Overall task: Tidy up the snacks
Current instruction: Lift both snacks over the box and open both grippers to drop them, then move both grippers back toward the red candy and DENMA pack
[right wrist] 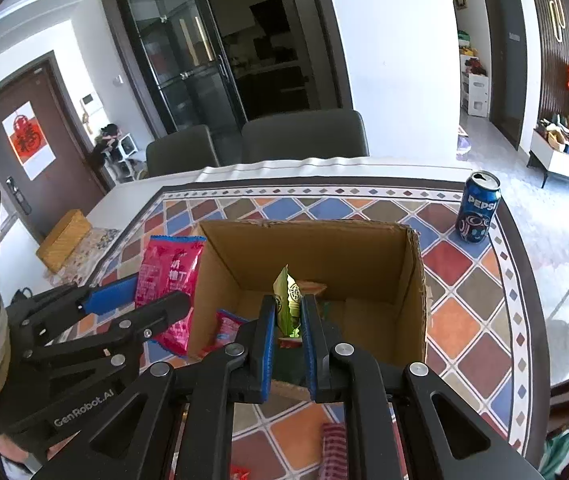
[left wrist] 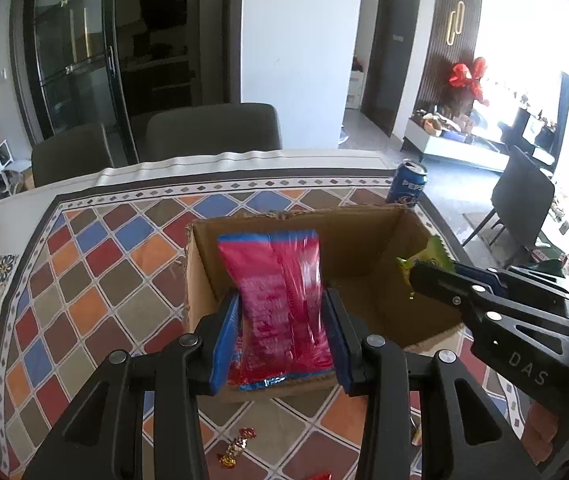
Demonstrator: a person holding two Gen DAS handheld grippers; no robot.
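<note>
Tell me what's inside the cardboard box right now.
On the cardboard box floor lies a small pink packet and a reddish wrapper. The right gripper, holding a green packet, covers the near floor, so more may be hidden.

A pink snack packet (left wrist: 280, 304) and a green sachet (right wrist: 289, 300) hang over the open cardboard box (right wrist: 414, 280).

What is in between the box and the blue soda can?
Nothing. In the right wrist view, only bare patterned tablecloth lies between the cardboard box and the Pepsi can, which stands apart from it.
</note>
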